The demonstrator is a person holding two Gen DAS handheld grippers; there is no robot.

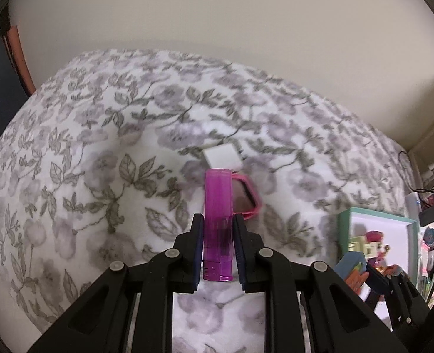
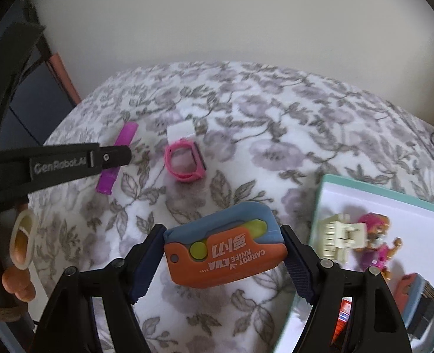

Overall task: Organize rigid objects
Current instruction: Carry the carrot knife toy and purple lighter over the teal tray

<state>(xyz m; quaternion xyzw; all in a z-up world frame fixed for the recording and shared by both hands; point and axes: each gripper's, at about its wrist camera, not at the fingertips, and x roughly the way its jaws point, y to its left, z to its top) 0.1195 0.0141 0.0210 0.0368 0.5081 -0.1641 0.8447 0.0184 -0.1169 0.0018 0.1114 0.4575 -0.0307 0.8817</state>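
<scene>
In the left wrist view the left gripper [image 1: 217, 235] sits at lower centre, its two dark-padded fingers [image 1: 197, 244] pressed against the sides of a translucent purple lighter [image 1: 217, 223], which stands lengthwise between them with its far end pointing up the frame; just past that end lies a small white block [image 1: 221, 156], and to the right of the lighter, partly hidden behind it, a pink-framed mirror [image 1: 246, 197]; all rest on a white blanket [image 1: 99, 147] printed with grey flowers and leaves; a pale wall [image 1: 217, 14] fills the top of the frame.

In the right wrist view the right gripper [image 2: 222, 253] occupies the lower centre, its blue-padded fingers [image 2: 146, 259] clamped on the ends of an orange and blue toy utility knife [image 2: 225, 253] marked "CARROT KNIFE", held crosswise and lifted off the blanket; at the right edge of the frame sits a teal-rimmed white box [image 2: 328, 182]; inside it lie a cream plastic piece [image 2: 338, 235], a pink toy pup figure [image 2: 378, 241] and, lower down, some blurred items I cannot make out.

At the left of this same view the left gripper's black arm, marked "GenRobot.AI", reaches in from the edge, its tip over the purple lighter in the upper left; the pink mirror and white block lie near the upper centre, just beside each other.
</scene>
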